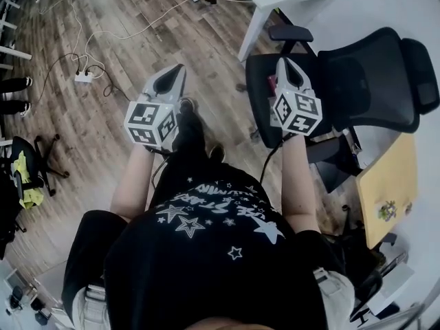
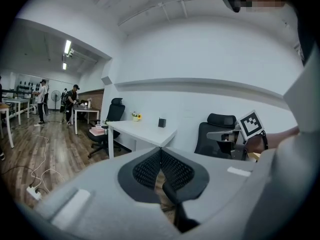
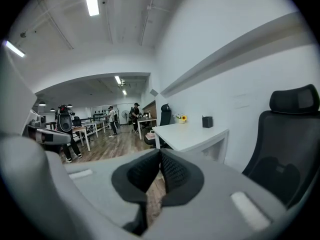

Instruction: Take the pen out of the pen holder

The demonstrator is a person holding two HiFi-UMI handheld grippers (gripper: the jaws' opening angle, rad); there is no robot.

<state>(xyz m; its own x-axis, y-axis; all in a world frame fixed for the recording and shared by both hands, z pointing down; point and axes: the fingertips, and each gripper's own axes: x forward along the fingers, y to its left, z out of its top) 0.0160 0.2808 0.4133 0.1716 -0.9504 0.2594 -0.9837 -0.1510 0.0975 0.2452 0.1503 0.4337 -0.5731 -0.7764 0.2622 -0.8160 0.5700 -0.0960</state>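
A small black pen holder (image 2: 161, 122) stands on a white desk (image 2: 145, 132), far ahead of both grippers; the right gripper view shows the pen holder (image 3: 207, 121) on that desk (image 3: 190, 135) too. I cannot make out a pen in it. My left gripper (image 1: 180, 71) is held in the air over the wood floor, its jaws (image 2: 161, 151) shut on nothing. My right gripper (image 1: 283, 62) hangs level beside it, in front of a black chair, also shut (image 3: 160, 153) and empty. Its marker cube (image 2: 250, 124) shows in the left gripper view.
A black office chair (image 1: 364, 81) stands right of my right gripper. The white desk's corner (image 1: 289, 2) lies ahead. A power strip (image 1: 84, 77) with cables lies on the floor at the left. A yellowish table (image 1: 388, 184) is at the right. People (image 2: 41, 100) stand far off.
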